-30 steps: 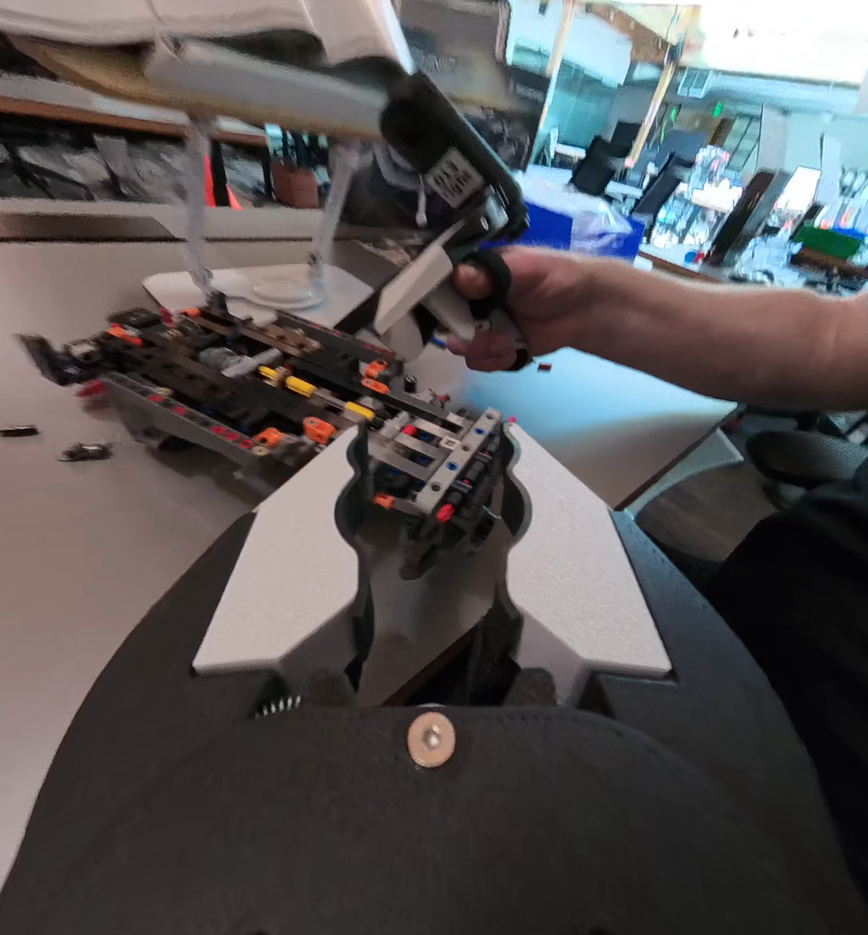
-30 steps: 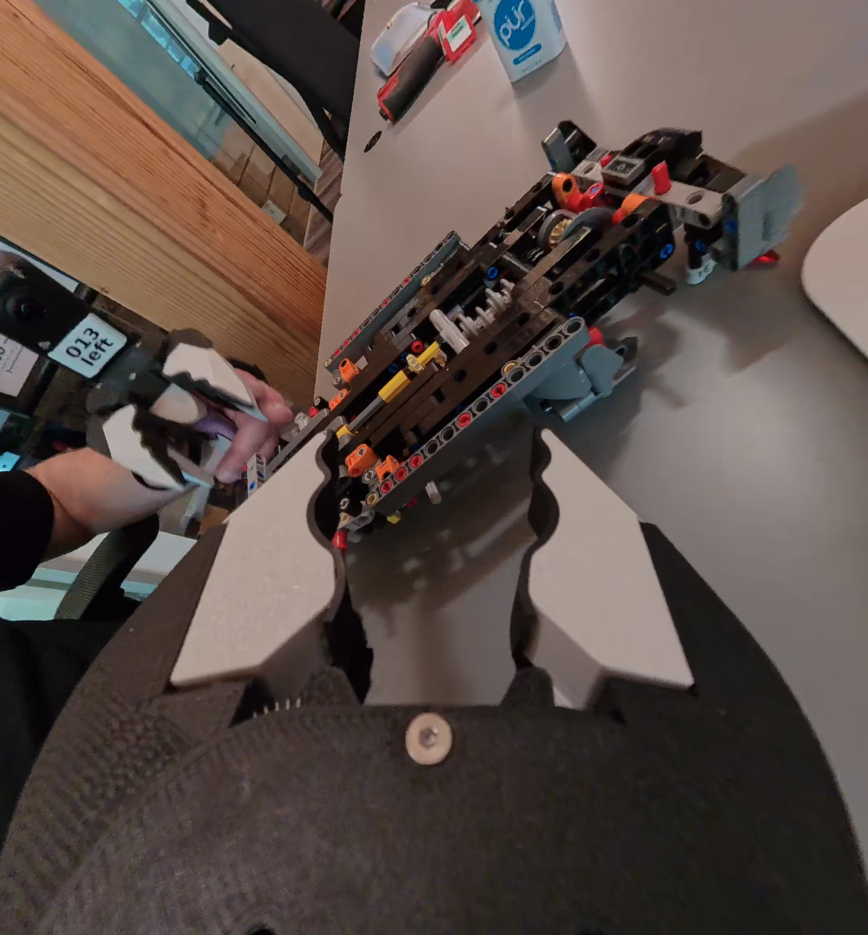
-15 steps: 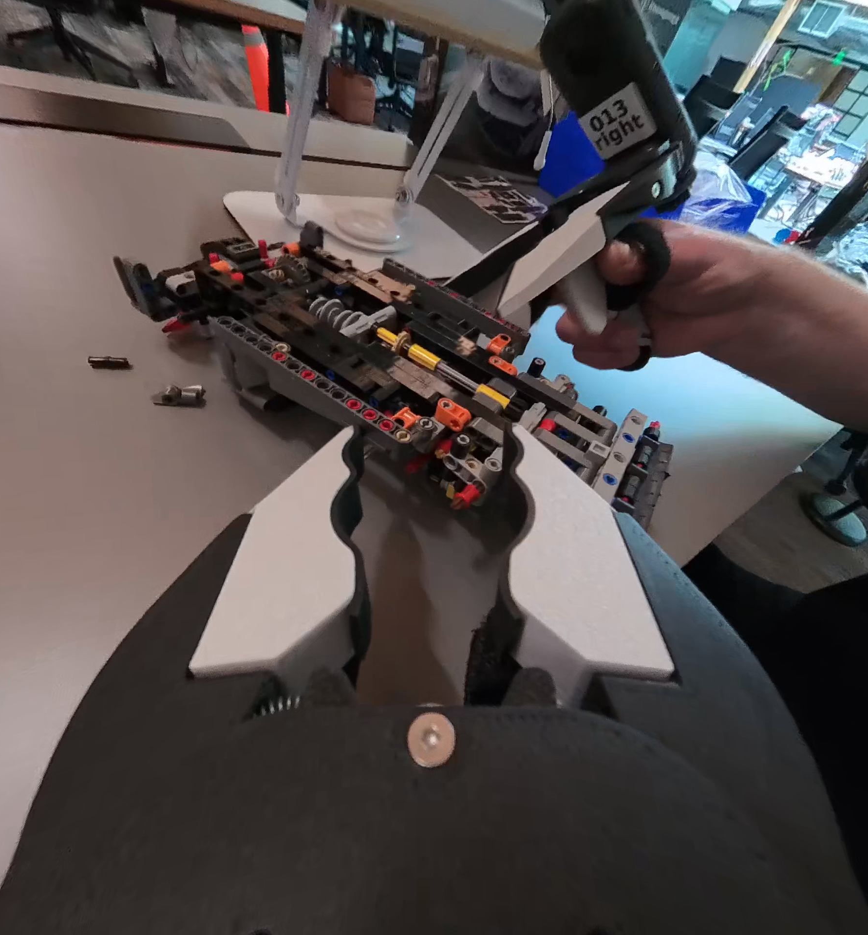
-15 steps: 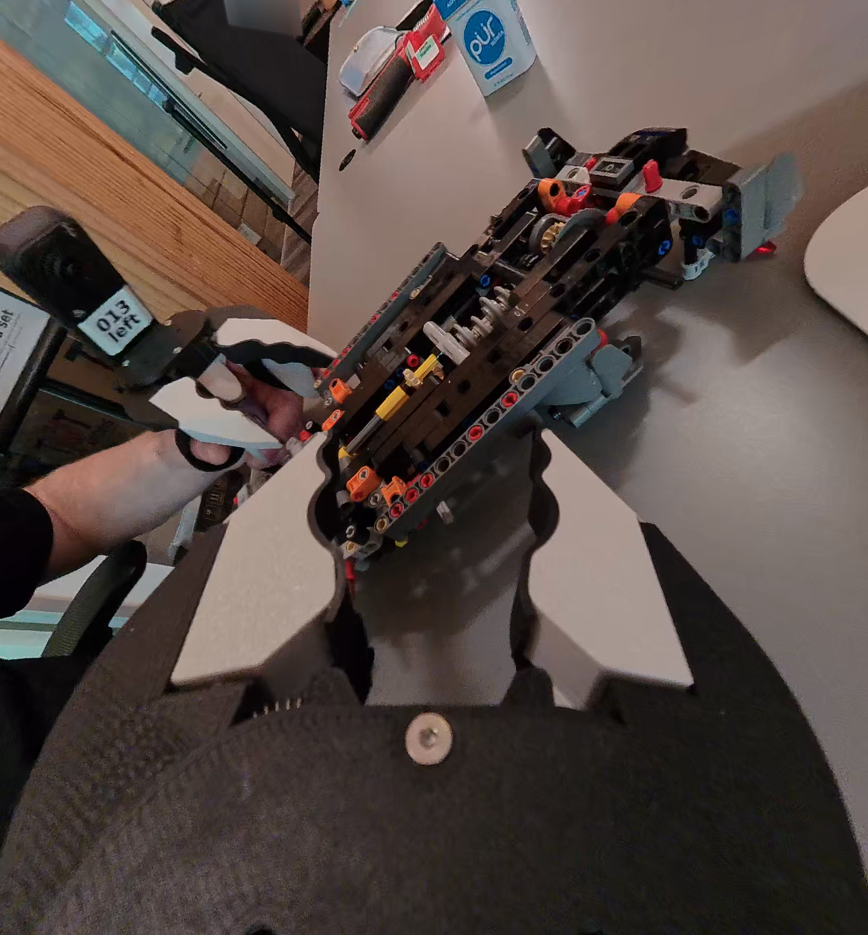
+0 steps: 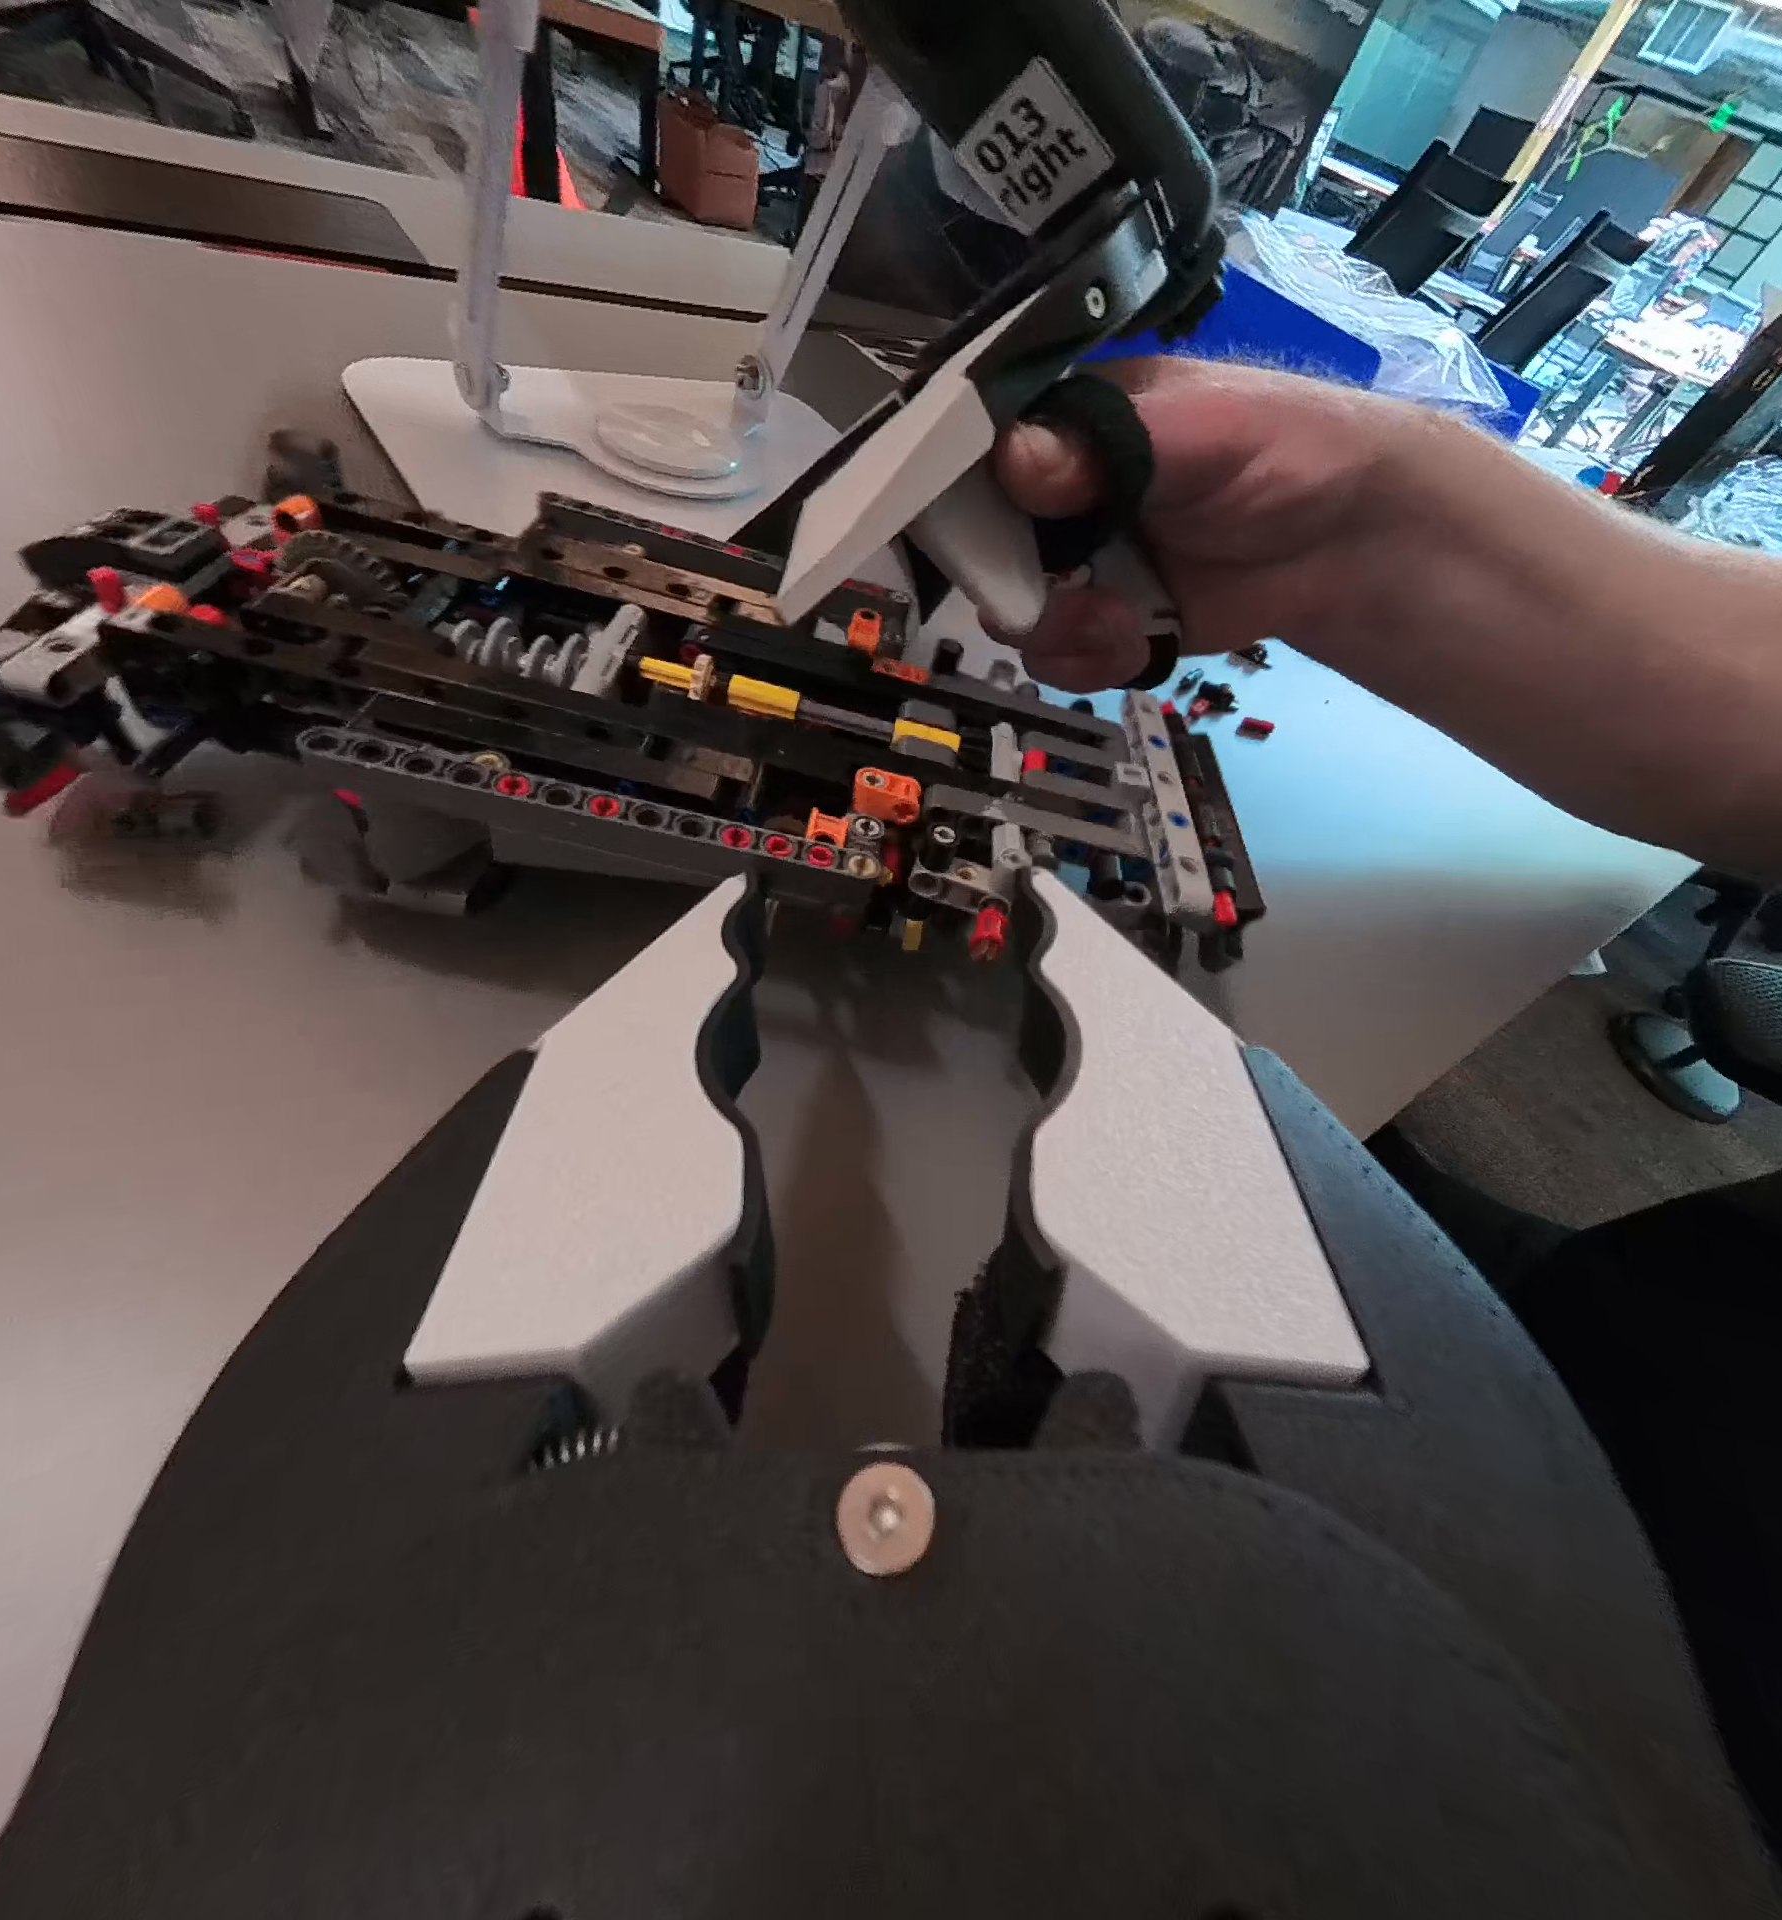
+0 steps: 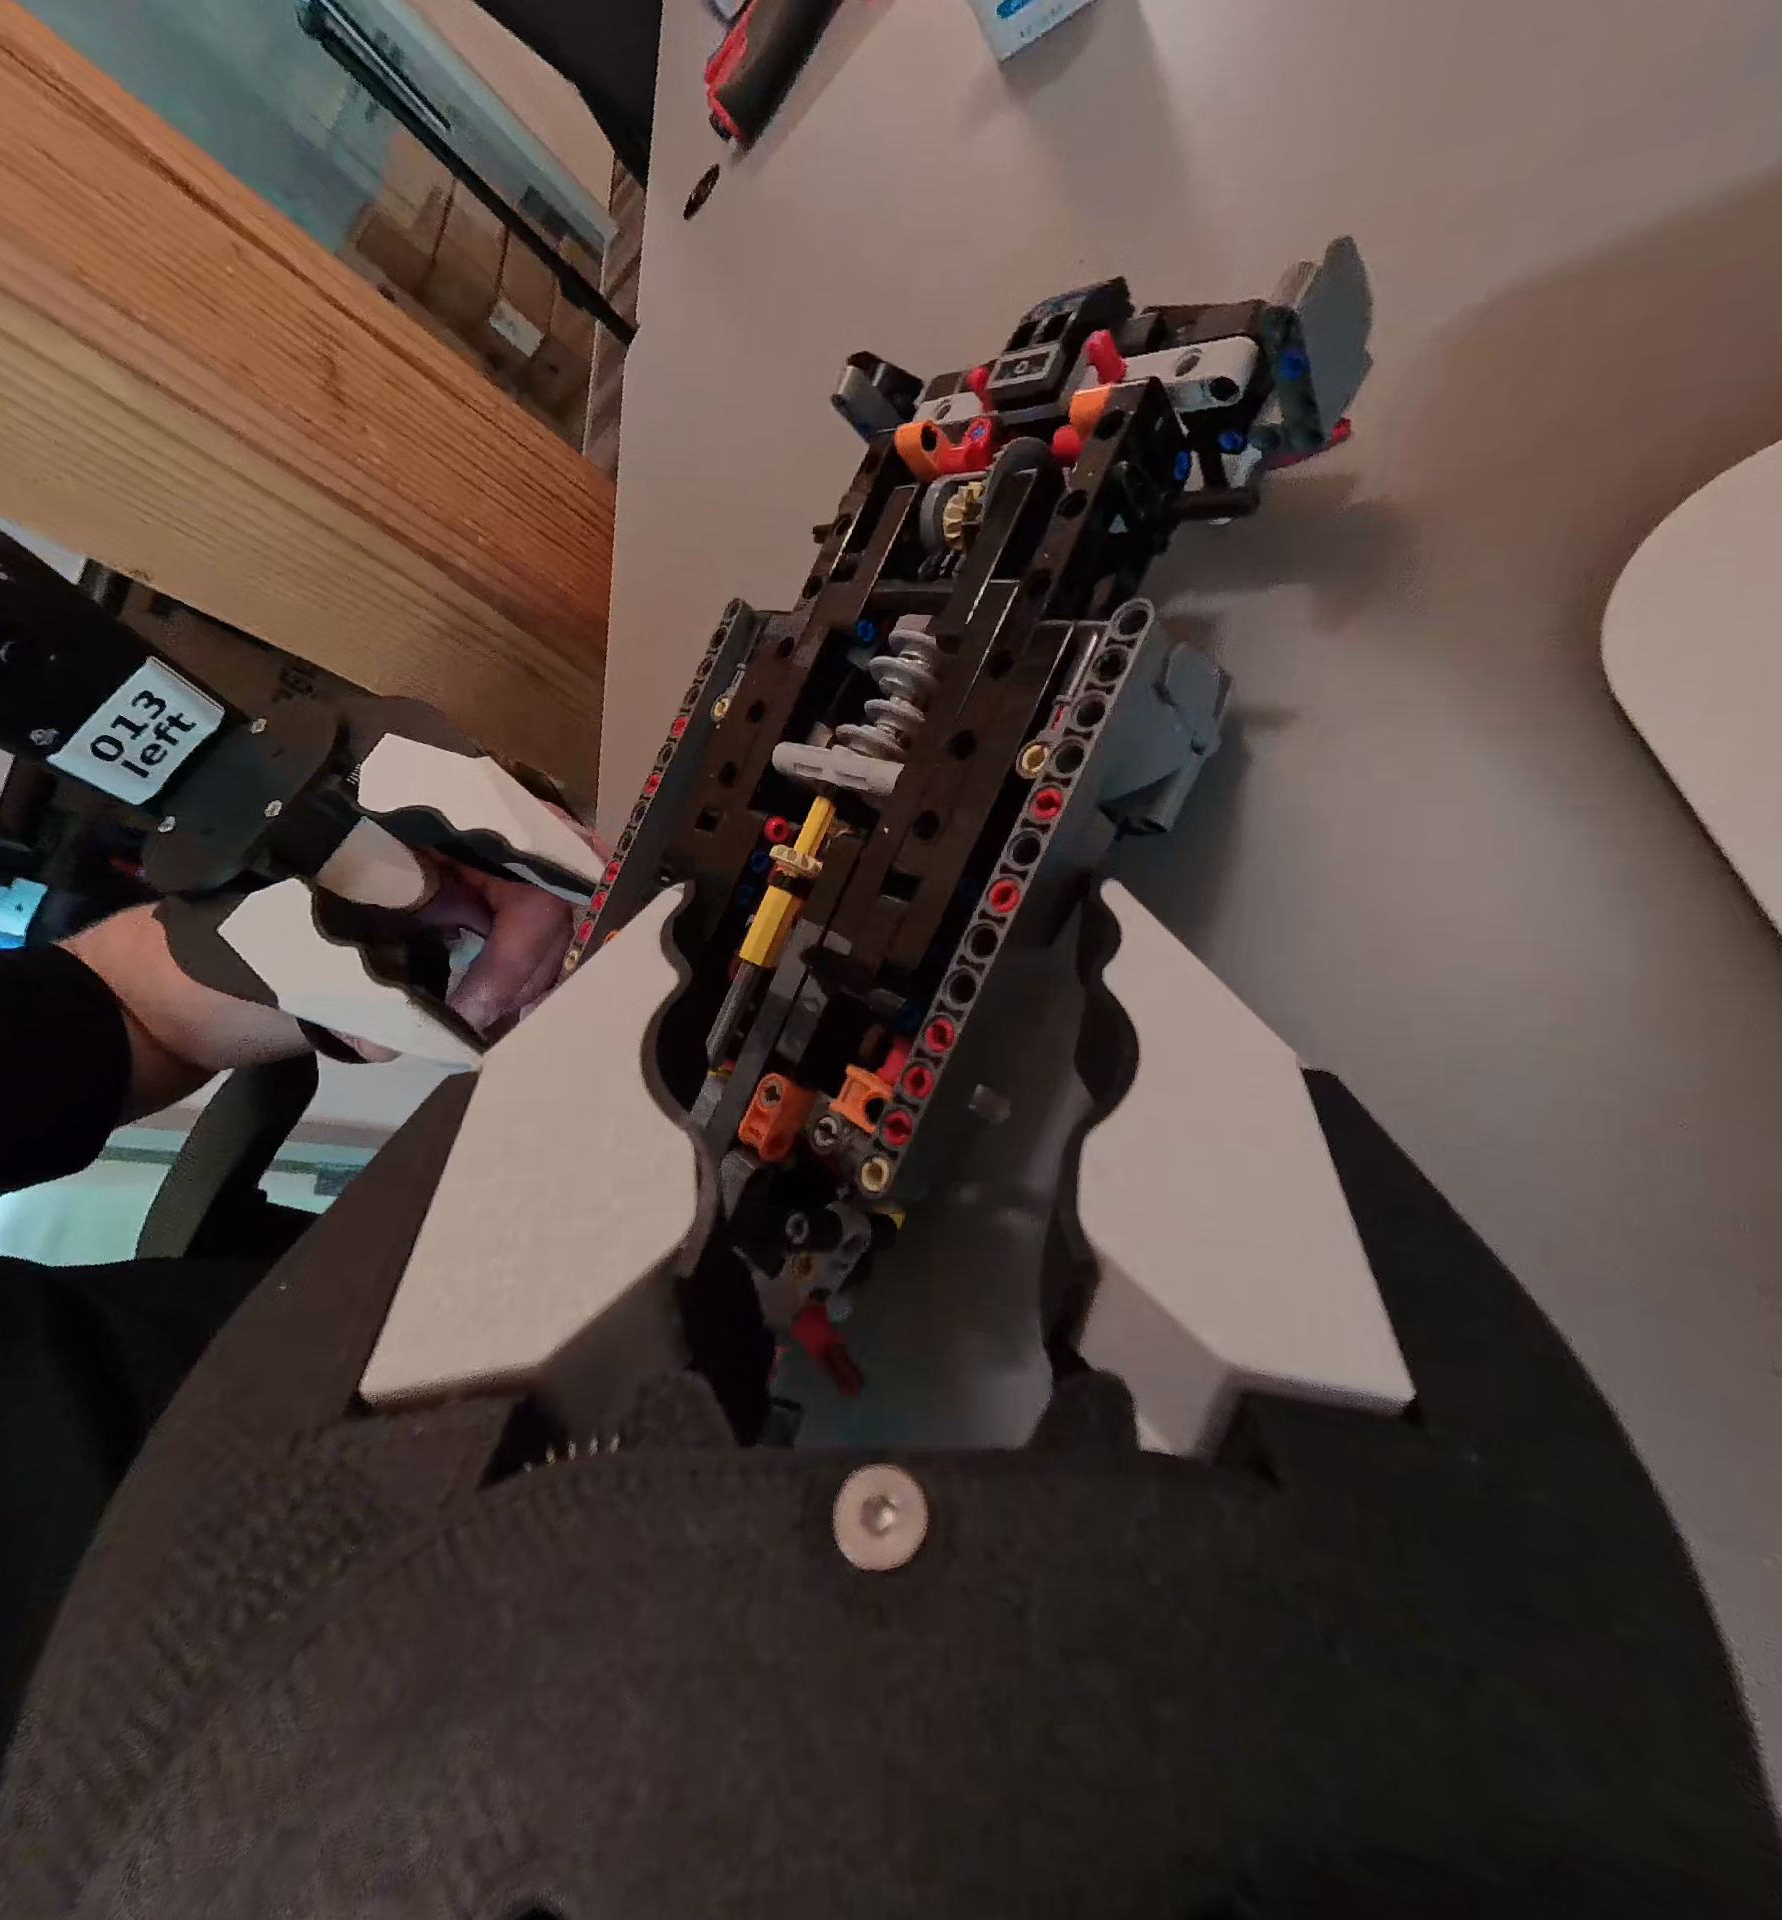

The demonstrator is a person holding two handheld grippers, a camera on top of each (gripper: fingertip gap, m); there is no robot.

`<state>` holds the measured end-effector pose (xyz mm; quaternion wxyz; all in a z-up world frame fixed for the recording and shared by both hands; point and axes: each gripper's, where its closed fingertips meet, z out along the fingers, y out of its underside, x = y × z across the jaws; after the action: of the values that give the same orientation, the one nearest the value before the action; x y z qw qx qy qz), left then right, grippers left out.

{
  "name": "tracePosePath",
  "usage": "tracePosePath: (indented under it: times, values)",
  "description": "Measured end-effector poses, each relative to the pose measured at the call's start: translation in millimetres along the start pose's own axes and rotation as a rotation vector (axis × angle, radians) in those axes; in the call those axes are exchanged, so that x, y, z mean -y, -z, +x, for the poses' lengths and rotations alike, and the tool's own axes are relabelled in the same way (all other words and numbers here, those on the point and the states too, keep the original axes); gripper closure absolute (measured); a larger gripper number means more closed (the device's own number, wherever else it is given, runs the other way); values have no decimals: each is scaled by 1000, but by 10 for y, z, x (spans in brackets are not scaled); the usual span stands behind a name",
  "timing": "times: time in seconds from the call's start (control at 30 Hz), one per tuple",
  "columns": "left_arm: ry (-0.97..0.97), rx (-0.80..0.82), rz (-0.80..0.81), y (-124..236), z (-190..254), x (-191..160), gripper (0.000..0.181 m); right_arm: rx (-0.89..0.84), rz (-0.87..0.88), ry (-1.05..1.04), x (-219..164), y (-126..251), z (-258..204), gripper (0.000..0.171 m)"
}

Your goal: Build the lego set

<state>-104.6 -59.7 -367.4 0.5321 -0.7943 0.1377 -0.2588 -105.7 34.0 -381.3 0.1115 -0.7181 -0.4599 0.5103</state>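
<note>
The lego chassis (image 5: 596,748) lies lengthwise on the grey worktop (image 5: 139,1143), running from the left edge to right of centre in the left wrist view; in the right wrist view it (image 6: 960,790) runs from upper right down into the centre of the frame. It is a long black and grey beam frame with red pins, orange connectors, a yellow axle and a grey spring.

The left gripper (image 5: 887,925) sits at the near end of the chassis, jaws moderately wide and holding nothing; whether its tips touch the end beams cannot be told. The right gripper (image 6: 887,935) has its jaws wide, straddling the same end from above, with no sign of a closed hold. In the left wrist view its white finger (image 5: 887,488) points down at the top beams, held by a hand (image 5: 1230,520).

Risks, as judged: both tools crowd one end, so they could collide; closing on the studded end could pop pins loose or skew the frame; a push could slide the chassis toward the worktop edge at right.

Limits of view: the far end is blurred in the left wrist view. Small loose parts (image 5: 1219,701) behind the chassis are too small to identify. A white stand base (image 5: 575,436) is cut off above.
</note>
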Motion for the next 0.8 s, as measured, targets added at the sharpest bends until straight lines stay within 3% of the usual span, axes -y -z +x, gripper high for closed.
tracePosePath:
  times: [0.53,0.57,0.8]
  values:
    - [-21,-72,24,-49,204,15,129,-44,62,53,49,172,38,105]
    - [-33,-67,33,-12,192,44,128,-53,70,60,61,200,36,99]
    - [-176,67,110,340,-349,434,121,-121,82,145,10,414,-49,90]
